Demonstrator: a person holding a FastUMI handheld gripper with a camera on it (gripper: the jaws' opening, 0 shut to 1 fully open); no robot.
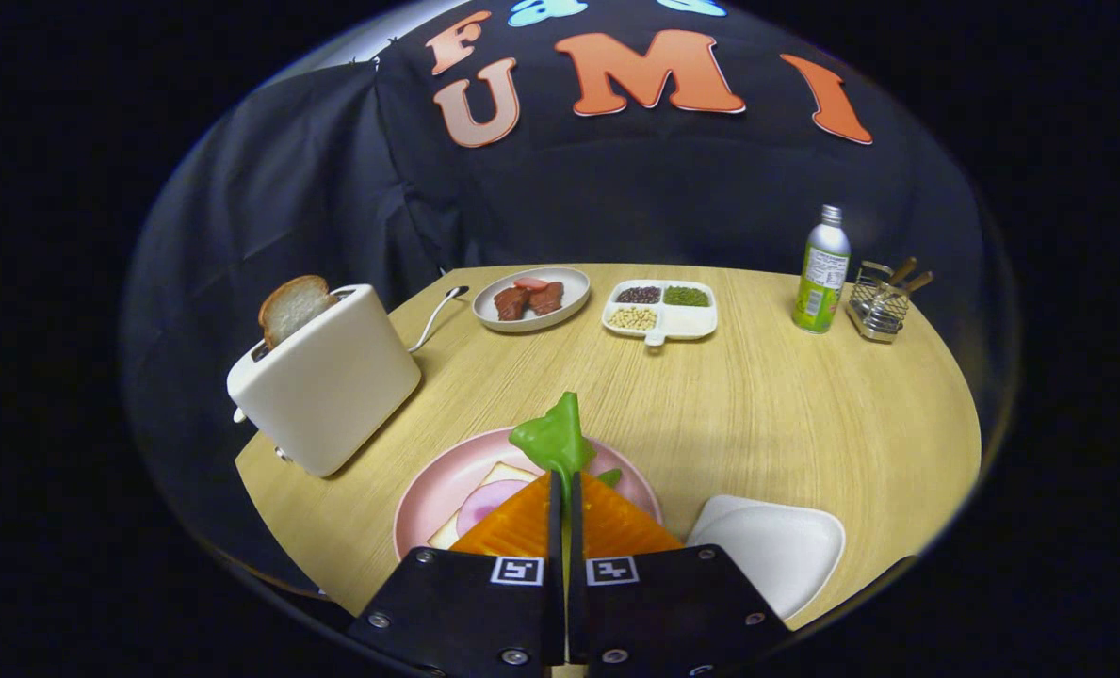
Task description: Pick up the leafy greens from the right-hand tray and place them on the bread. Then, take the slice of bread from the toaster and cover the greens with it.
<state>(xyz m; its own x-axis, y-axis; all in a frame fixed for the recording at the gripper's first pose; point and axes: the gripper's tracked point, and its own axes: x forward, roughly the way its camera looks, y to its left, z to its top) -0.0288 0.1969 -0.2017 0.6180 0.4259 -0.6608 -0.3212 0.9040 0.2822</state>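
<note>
Wooden table spreads under my gripper. On it, a toaster stands well left with a bread slice poking up. Ahead of me sits a pink plate holding bread. My fingers pinch the greens tight, over that plate.

Green leafy greens, pink plate, white toaster, white tray, wood-grain table

text: none readable | bottle label: too blurred
</note>
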